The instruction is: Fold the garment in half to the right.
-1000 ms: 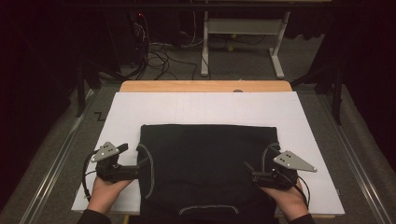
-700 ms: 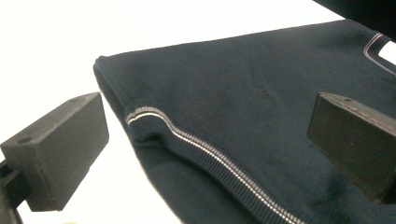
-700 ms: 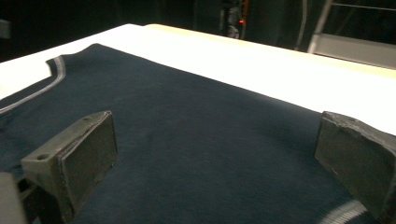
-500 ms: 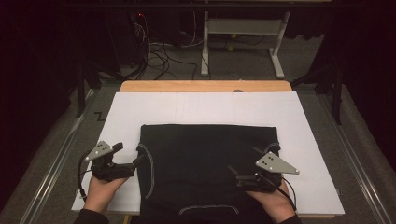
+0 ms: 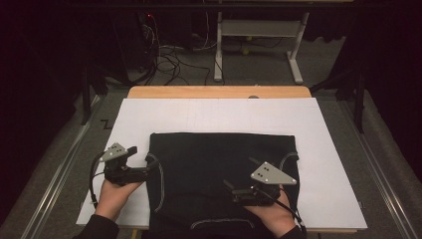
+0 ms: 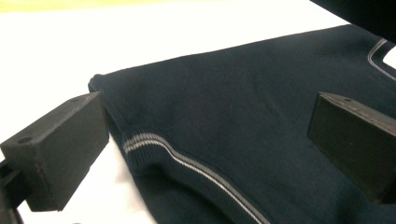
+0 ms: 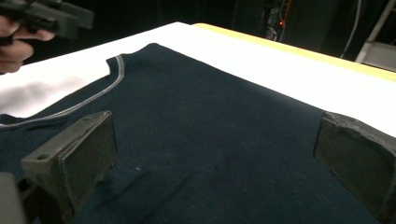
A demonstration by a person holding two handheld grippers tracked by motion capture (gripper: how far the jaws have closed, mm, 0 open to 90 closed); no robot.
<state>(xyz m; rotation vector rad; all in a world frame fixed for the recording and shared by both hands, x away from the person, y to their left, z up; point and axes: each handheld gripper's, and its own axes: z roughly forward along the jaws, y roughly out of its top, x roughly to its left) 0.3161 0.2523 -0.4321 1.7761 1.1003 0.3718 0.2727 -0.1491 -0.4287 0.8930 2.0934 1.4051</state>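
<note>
On the white-covered surface [image 5: 214, 119], toward its near edge, a dark navy knit garment [image 5: 219, 169] lies flat, roughly square in outline. The garment appears to be a sleeveless top: a pale grey stripe trims a curved armhole edge [image 5: 160, 186] at the left and another at the right [image 5: 293, 164], and a similar curved line runs near the bottom hem. The far edge is straight. In the left gripper view the knit [image 6: 261, 121] is fine and even, with a ribbed band carrying the stripe [image 6: 187, 161] and a rounded corner at the shoulder. A shallow crease shows in the right gripper view [image 7: 173, 182], close to the camera.

The left tongs [image 5: 148, 167] sit at the garment's left edge by the armhole, jaws wide apart, one on either side of the striped edge, gripping nothing. The right tongs [image 5: 234, 191] hover over the lower right part of the cloth, jaws likewise spread wide and holding nothing; whether they touch the fabric cannot be told.

The garment's near edge is cut off by the frame and partly covered by the right hand [image 5: 271, 214]. The left hand [image 5: 115, 191] rests on the white cover. A wooden strip [image 5: 219, 92] shows beyond the cover; the floor behind is dim, with cables [image 5: 171, 57] and a metal frame [image 5: 259, 35] barely legible.
</note>
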